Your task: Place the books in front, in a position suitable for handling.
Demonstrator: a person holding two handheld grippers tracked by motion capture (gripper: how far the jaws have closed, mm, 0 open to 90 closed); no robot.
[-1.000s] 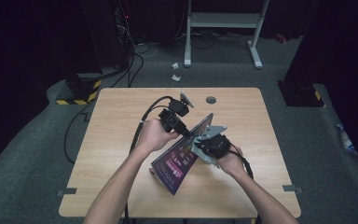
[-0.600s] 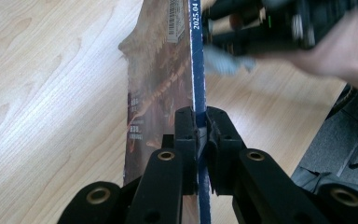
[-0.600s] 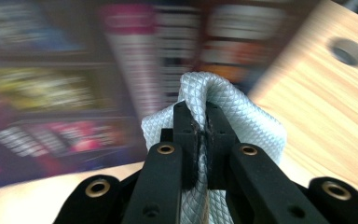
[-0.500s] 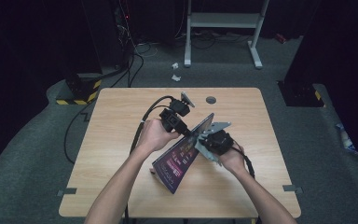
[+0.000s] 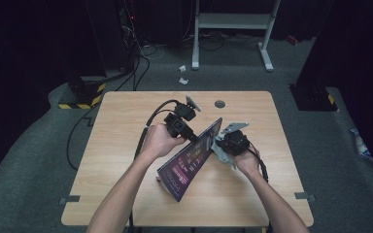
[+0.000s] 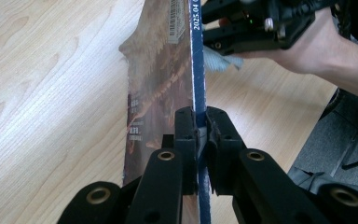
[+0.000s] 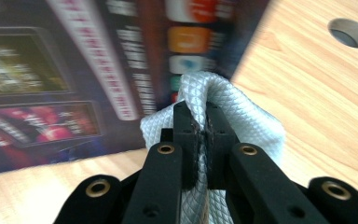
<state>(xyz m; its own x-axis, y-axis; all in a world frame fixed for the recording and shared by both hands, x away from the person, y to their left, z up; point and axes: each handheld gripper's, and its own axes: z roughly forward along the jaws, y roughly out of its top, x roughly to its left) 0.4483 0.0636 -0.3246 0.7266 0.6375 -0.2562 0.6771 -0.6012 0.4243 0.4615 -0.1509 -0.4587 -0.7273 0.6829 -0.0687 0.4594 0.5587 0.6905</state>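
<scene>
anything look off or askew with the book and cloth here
Nothing looks damaged or spilled. The book stands tilted on one edge on the table because the left gripper clamps it there, and the right gripper presses a bunched white cloth against its cover. It looks deliberate.

Thin dark magazine (image 5: 190, 162), propped tilted on its lower corner on the wooden table, cover printed with purple-and-red panels and white lettering, narrow blue spine (image 6: 197, 56) with white digits, barcode near the top edge. White cloth (image 7: 223, 112) with a fine diamond weave, bunched into a fold, pressed up against the magazine's printed face just above the tabletop.
</scene>
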